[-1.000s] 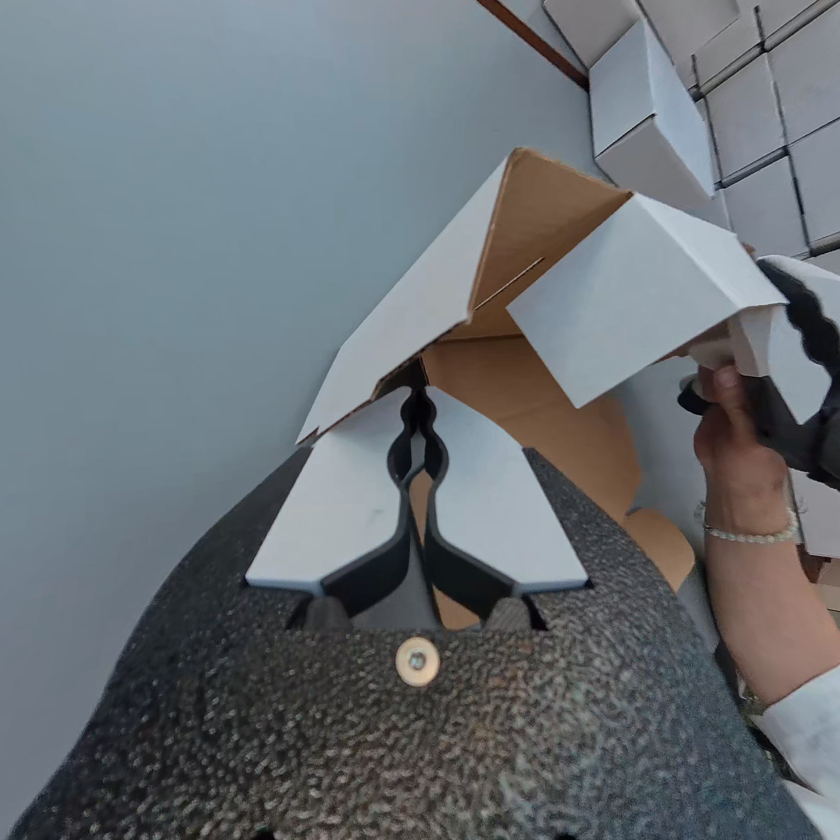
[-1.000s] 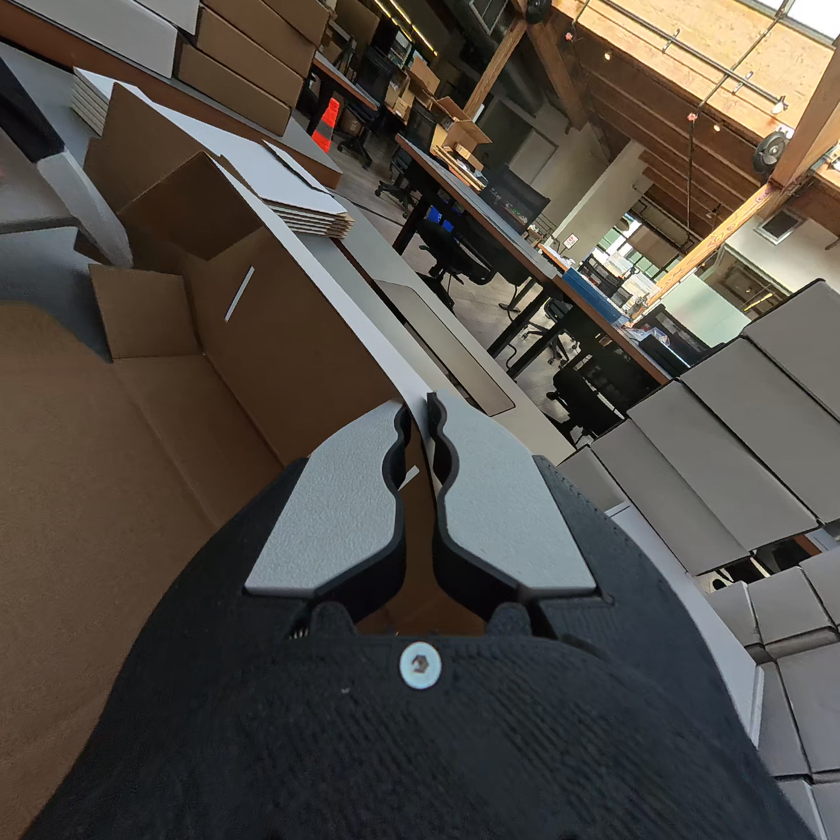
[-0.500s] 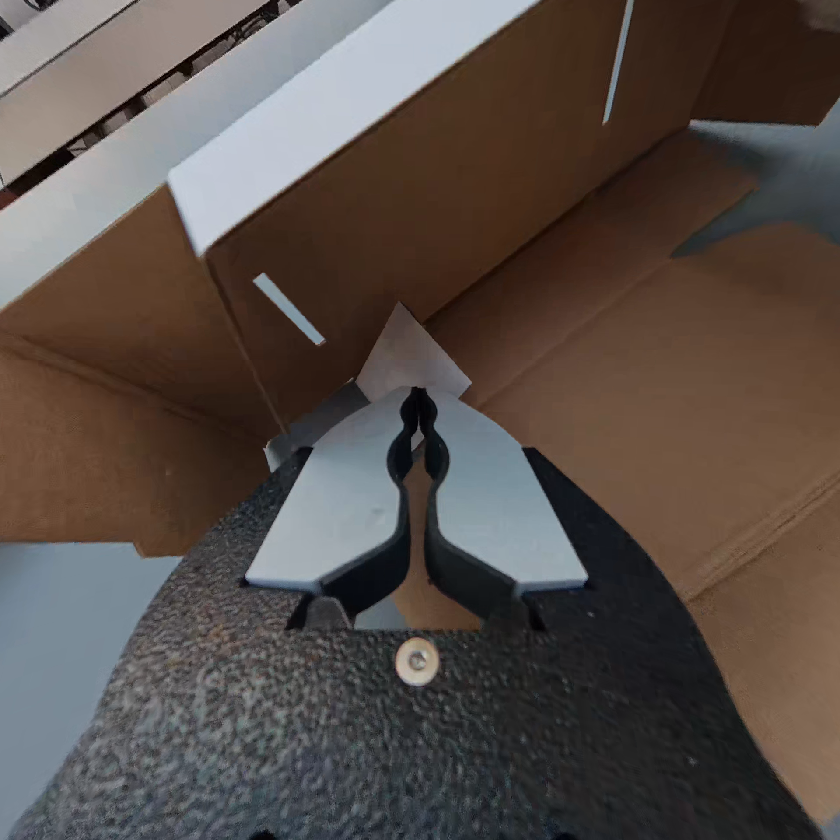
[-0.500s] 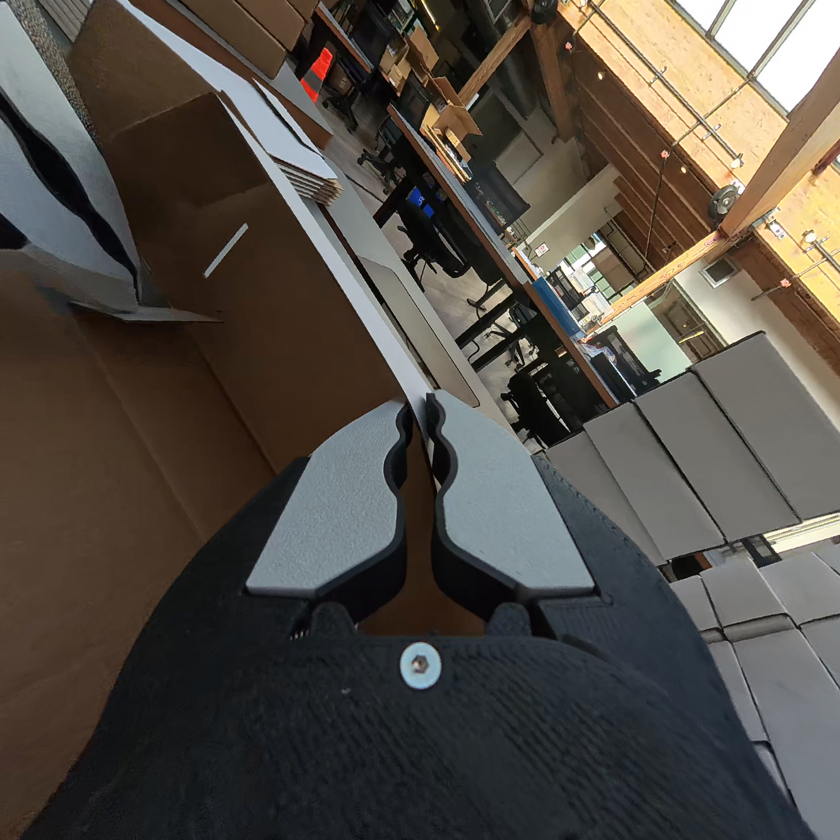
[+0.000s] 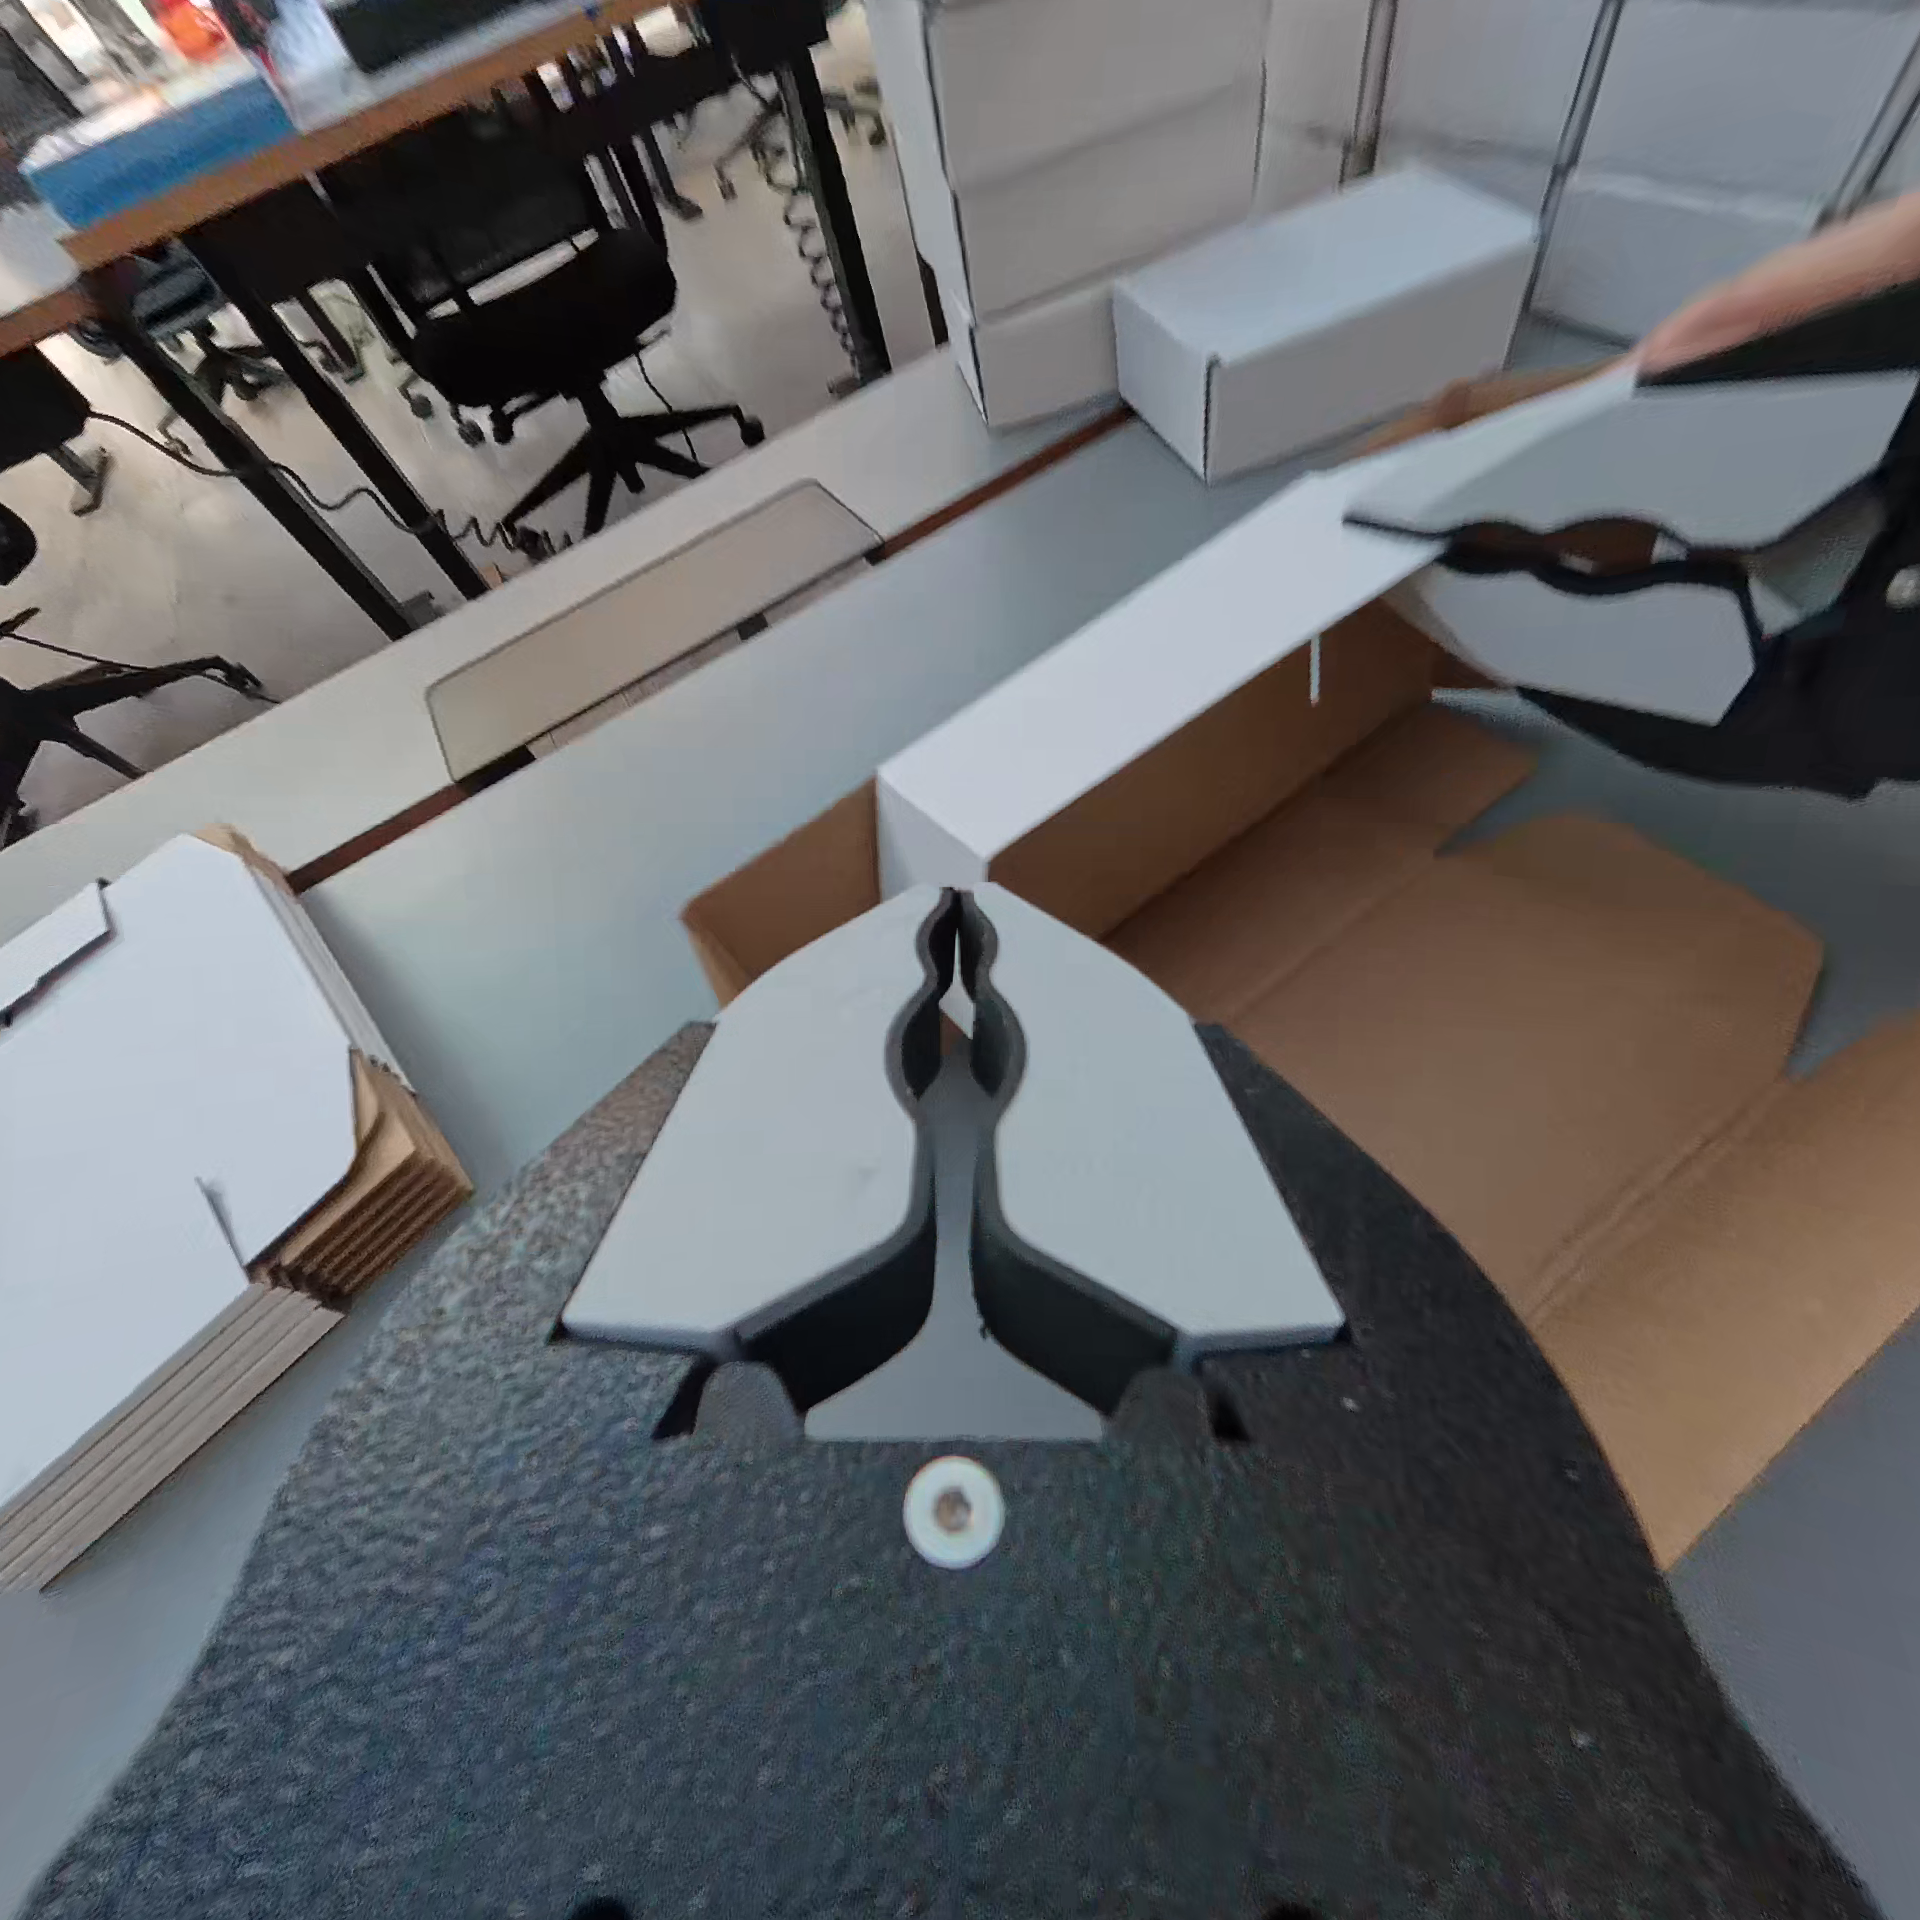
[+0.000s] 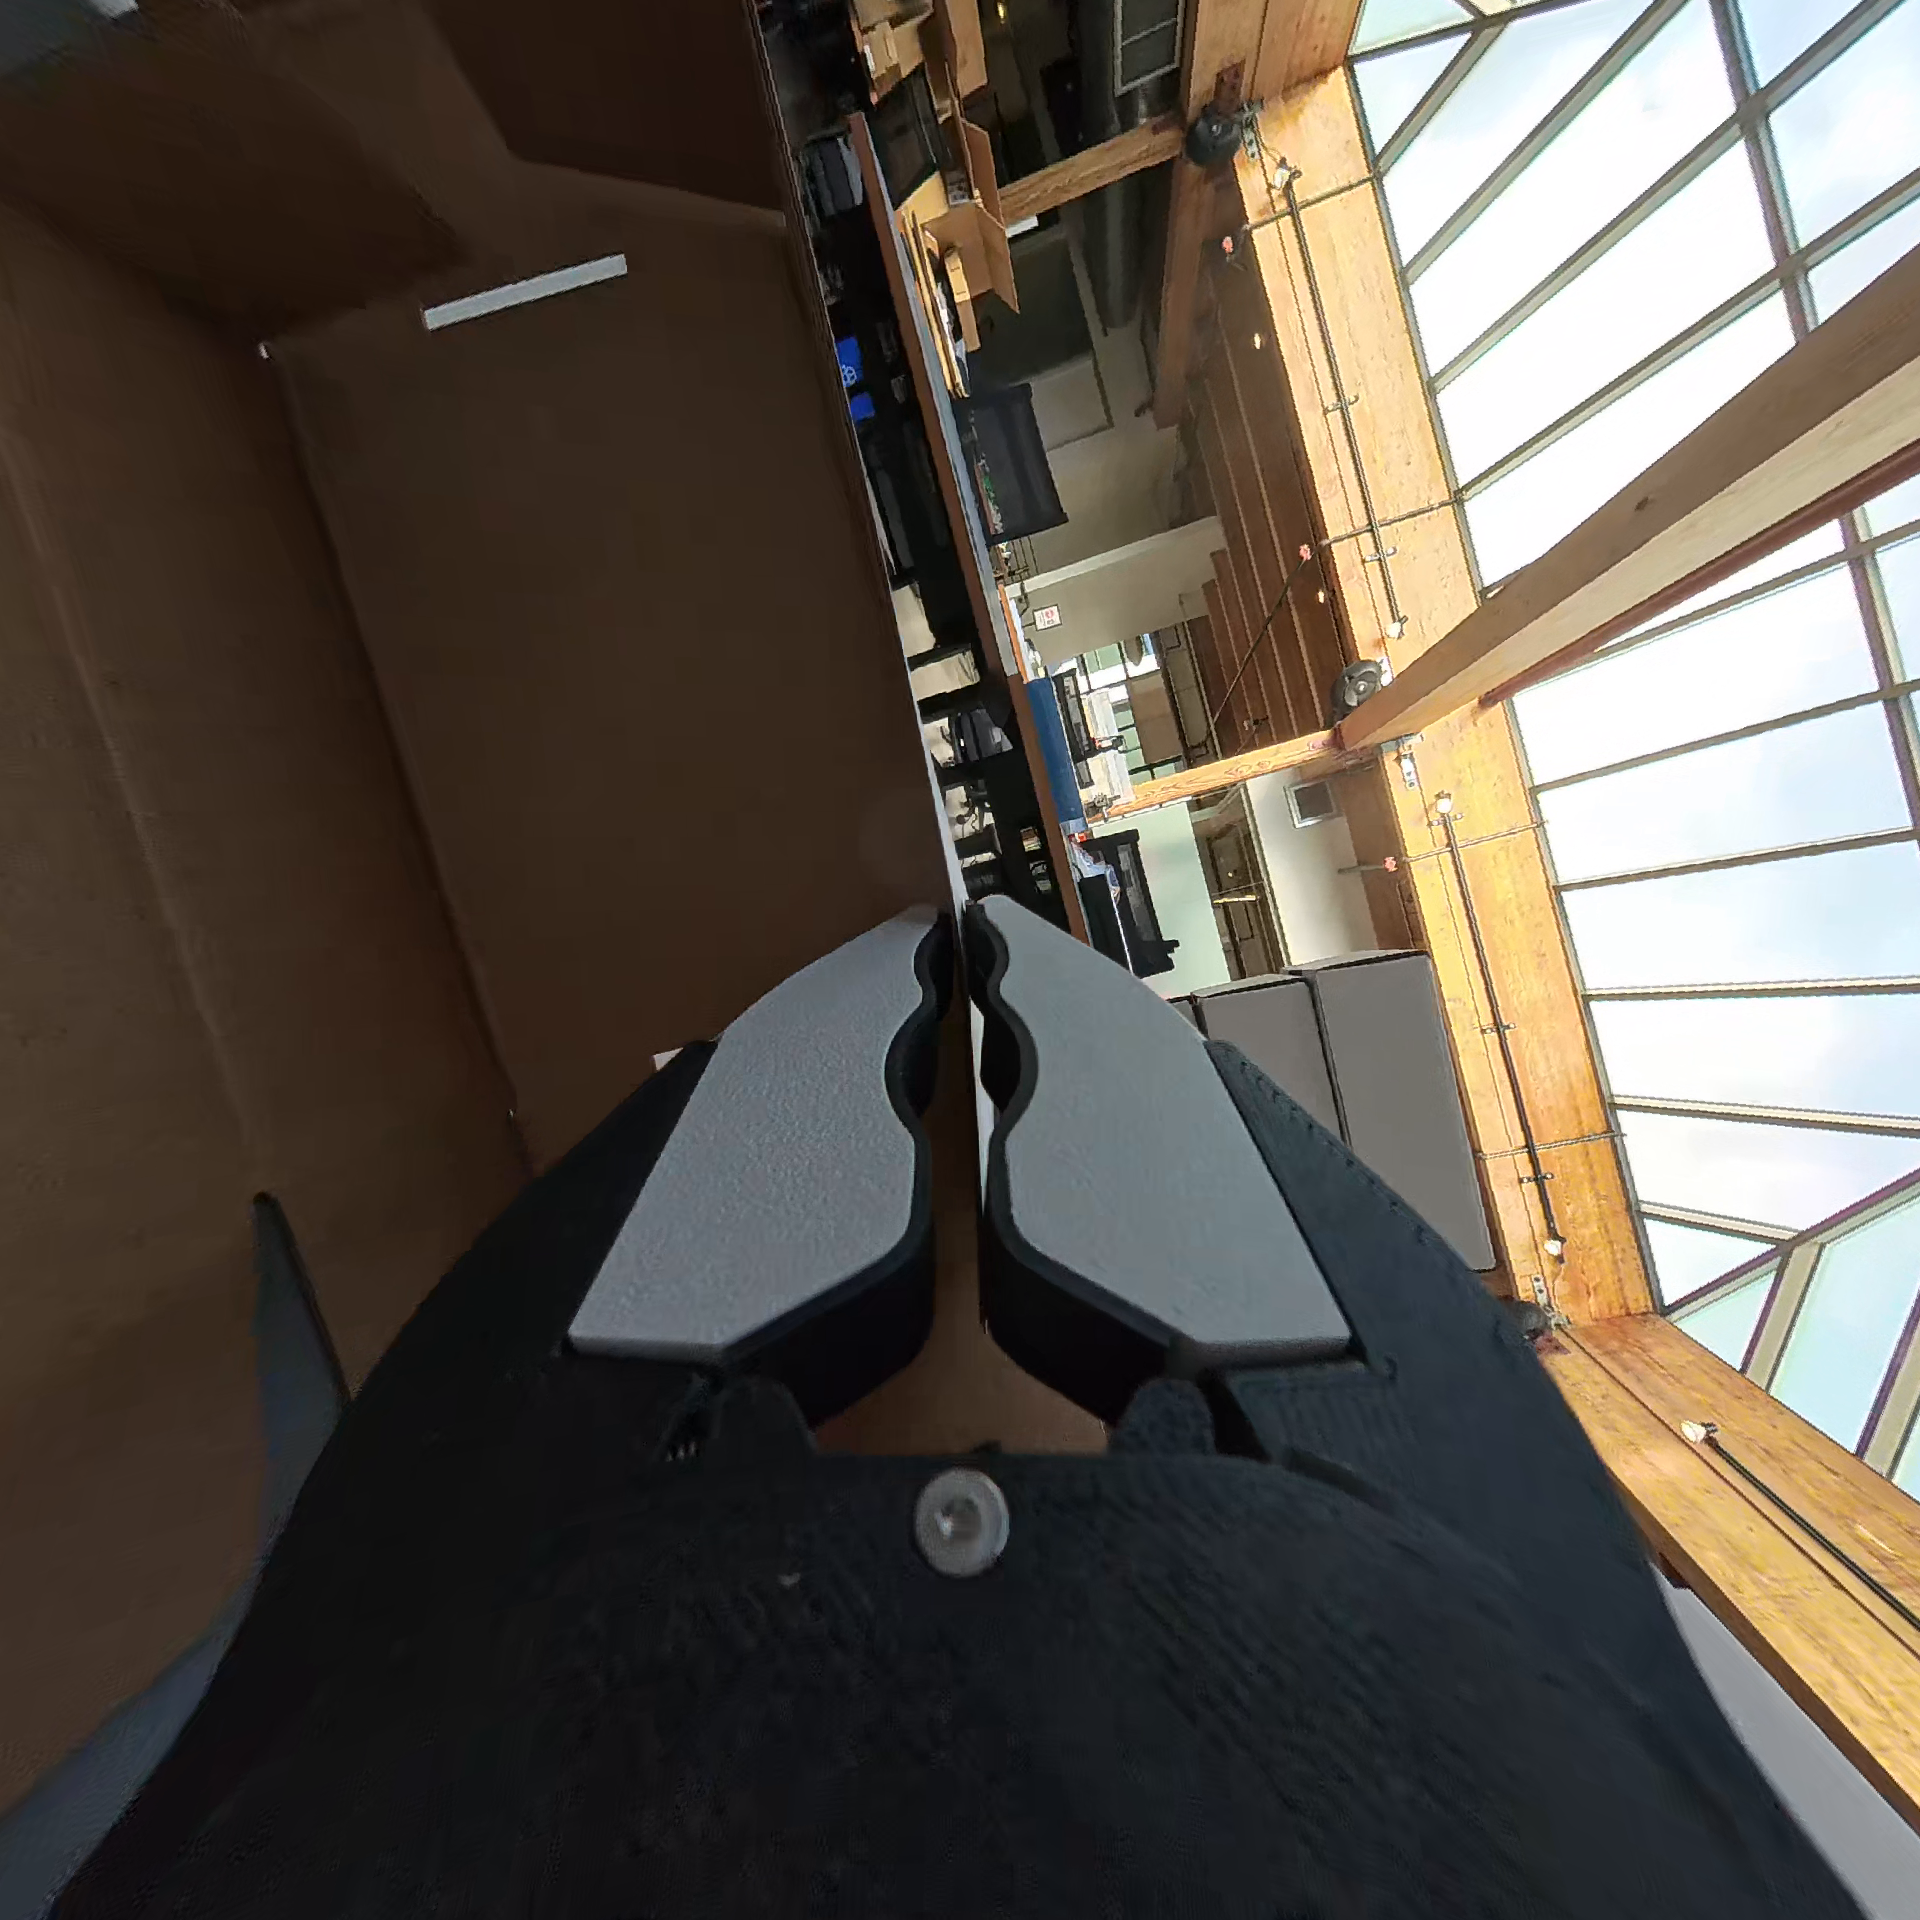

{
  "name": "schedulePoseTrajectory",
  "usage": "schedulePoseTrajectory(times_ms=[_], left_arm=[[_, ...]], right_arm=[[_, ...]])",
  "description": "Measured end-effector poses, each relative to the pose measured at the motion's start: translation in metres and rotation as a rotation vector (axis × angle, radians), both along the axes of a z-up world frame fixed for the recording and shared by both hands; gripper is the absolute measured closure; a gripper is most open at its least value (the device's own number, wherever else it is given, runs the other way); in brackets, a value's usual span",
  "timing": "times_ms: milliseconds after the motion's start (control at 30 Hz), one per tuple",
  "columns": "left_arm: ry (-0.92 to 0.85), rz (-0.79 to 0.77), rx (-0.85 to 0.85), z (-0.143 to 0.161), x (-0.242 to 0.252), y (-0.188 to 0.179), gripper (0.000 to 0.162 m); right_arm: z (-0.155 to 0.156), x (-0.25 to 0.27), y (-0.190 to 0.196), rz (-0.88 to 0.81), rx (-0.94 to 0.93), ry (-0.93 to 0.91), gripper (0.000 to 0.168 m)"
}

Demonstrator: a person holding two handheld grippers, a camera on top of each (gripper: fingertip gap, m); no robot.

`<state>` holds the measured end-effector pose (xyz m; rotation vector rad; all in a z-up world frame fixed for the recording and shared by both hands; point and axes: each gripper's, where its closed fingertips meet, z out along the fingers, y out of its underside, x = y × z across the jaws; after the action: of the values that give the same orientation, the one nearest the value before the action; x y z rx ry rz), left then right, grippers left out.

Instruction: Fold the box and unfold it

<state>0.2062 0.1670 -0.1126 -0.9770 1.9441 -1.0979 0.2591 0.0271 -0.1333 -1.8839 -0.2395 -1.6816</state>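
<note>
The white-outside, brown-inside corrugated cardboard box [image 5: 1382, 997] lies partly opened on the grey tabletop [image 5: 582, 894], its long wall standing. The right claw [image 6: 958, 925] pinches that wall's upper edge, fingers nearly together on the card. The left claw [image 5: 954, 914] hovers near the box's corner, fingers almost touching, seemingly empty. To flatten the wall cleanly, the right claw should swing along the crease, not pull. A stack of flat white box blanks [image 5: 156, 1122] sits nearby.

matt cardboard box [image 5: 1403, 997], pebbled black gripper [image 5: 958, 935]
</note>
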Motion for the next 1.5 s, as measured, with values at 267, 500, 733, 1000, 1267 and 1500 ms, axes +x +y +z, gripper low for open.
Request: schedulePoseTrajectory(times_ms=[267, 500, 733, 1000, 1267, 1500], left_arm=[[-0.049, 0.077, 0.066, -0.014, 0.062, 0.084, 0.162], [0.062, -0.134, 0.096, -0.055, 0.076, 0.058, 0.149], [0.057, -0.176, 0.034, -0.054, 0.050, 0.047, 0.162], [0.039, -0.188, -0.071, -0.050, 0.021, 0.017, 0.162], [0.156, -0.332, -0.218, -0.060, 0.006, 0.025, 0.153], [0.056, -0.482, -0.096, -0.064, -0.008, 0.021, 0.142]], right_arm=[[0.000, -0.005, 0.000, 0.056, -0.027, -0.040, 0.166], [-0.001, -0.009, 0.000, 0.026, -0.069, -0.075, 0.166], [-0.002, -0.006, -0.001, -0.160, -0.121, -0.065, 0.167], [-0.003, 0.001, -0.001, -0.251, -0.135, -0.039, 0.166], [-0.003, -0.005, -0.001, -0.214, -0.192, -0.114, 0.167], [-0.003, -0.007, -0.001, -0.192, -0.215, -0.133, 0.167]])
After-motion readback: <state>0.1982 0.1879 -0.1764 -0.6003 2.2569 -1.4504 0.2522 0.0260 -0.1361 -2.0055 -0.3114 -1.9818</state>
